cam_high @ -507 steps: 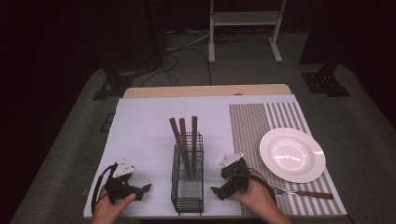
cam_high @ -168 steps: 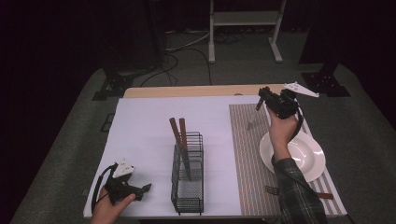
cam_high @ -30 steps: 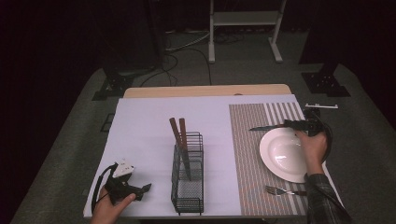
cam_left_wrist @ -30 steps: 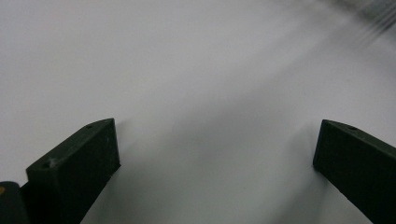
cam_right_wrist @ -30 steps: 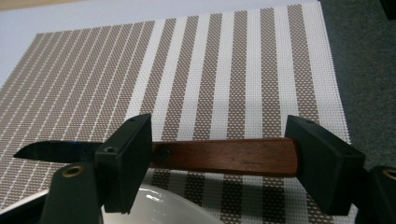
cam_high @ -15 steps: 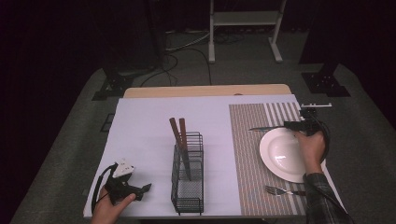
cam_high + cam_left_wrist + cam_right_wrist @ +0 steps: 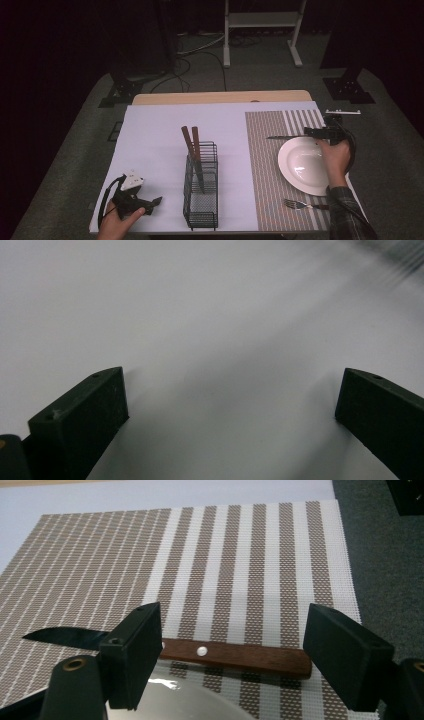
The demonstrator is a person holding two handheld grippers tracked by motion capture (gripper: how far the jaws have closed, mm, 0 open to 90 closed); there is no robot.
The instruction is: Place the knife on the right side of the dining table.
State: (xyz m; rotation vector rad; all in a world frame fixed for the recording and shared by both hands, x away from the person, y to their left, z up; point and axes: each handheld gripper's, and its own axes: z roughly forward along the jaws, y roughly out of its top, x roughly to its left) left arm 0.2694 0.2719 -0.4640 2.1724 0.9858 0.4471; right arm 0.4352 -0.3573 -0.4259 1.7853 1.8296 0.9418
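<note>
At the right of the high view, the right gripper (image 7: 320, 133) hovers above the far rim of the round white plate (image 7: 305, 167). Its jaws stand spread, and in the right gripper view the wooden-handled steel knife (image 7: 235, 656) lies flat on the brown-and-white striped placemat (image 7: 240, 565) between them, untouched by either pad. The left gripper (image 7: 145, 204) rests at lower left on the white table cover (image 7: 150, 135), jaws spread with nothing between them.
</note>
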